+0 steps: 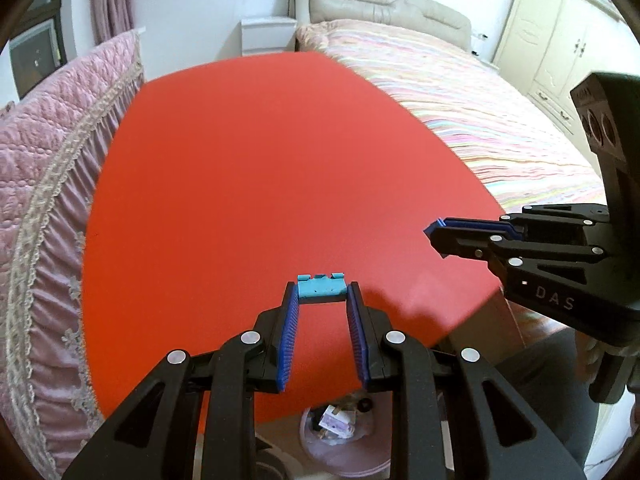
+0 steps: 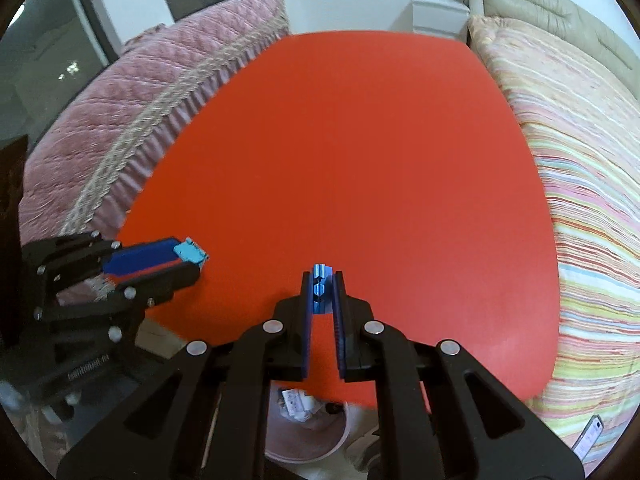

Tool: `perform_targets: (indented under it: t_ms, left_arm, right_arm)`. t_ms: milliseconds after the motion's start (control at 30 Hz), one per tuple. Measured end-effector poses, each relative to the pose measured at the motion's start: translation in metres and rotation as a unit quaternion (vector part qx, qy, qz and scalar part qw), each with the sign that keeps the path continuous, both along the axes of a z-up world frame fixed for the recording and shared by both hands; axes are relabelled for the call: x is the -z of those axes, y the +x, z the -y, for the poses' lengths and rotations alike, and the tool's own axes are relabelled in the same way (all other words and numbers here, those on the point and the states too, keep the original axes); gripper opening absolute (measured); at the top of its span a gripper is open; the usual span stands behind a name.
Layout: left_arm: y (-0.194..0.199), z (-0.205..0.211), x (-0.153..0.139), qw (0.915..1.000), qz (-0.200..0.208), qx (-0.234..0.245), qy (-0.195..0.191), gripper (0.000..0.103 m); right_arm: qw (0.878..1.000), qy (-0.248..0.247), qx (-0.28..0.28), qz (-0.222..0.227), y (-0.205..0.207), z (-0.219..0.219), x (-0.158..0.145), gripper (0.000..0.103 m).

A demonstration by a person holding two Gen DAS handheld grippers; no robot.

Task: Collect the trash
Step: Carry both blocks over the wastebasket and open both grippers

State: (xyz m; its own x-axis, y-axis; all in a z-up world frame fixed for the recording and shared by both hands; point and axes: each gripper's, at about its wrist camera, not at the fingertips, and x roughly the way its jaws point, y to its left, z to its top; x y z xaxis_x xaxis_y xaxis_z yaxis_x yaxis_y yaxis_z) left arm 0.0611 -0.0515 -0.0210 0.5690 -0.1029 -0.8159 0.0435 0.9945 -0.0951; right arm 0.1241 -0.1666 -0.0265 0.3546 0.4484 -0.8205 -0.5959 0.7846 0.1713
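My left gripper point(image 1: 322, 294) is shut on a light blue plastic piece point(image 1: 321, 288) and holds it over the near part of the red table point(image 1: 260, 168). It also shows at the left of the right wrist view point(image 2: 192, 258) with the light blue piece point(image 2: 189, 251) at its tips. My right gripper point(image 2: 322, 290) is shut on a small dark blue metallic piece point(image 2: 320, 288) over the table's near edge. In the left wrist view the right gripper point(image 1: 434, 238) comes in from the right, fingers close together. A pink trash bin point(image 1: 340, 446) with scraps inside stands below the table edge, under both grippers.
A pink quilted bed cover point(image 1: 52, 168) borders the table on the left. A striped bed point(image 1: 460, 100) lies on the right, with a beige headboard point(image 1: 380, 4). A white nightstand point(image 1: 266, 34) stands at the back. A phone point(image 2: 590, 436) lies on the striped bed.
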Motion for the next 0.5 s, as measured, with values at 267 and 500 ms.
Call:
perform_targets:
  t_ms: [267, 500]
  left_arm:
    - [-0.050, 0.001, -0.009, 0.9998, 0.018, 0.009, 0.003, 0.024]
    - [-0.092, 0.005, -0.009, 0.9995, 0.026, 0.016, -0.002, 0.024]
  right_arm:
    - [0.999, 0.012, -0.036, 0.022, -0.063, 0.022, -0.012, 0.009]
    - [0.998, 0.029, -0.056, 0.015, -0.111, 0.040, -0.007, 0.009]
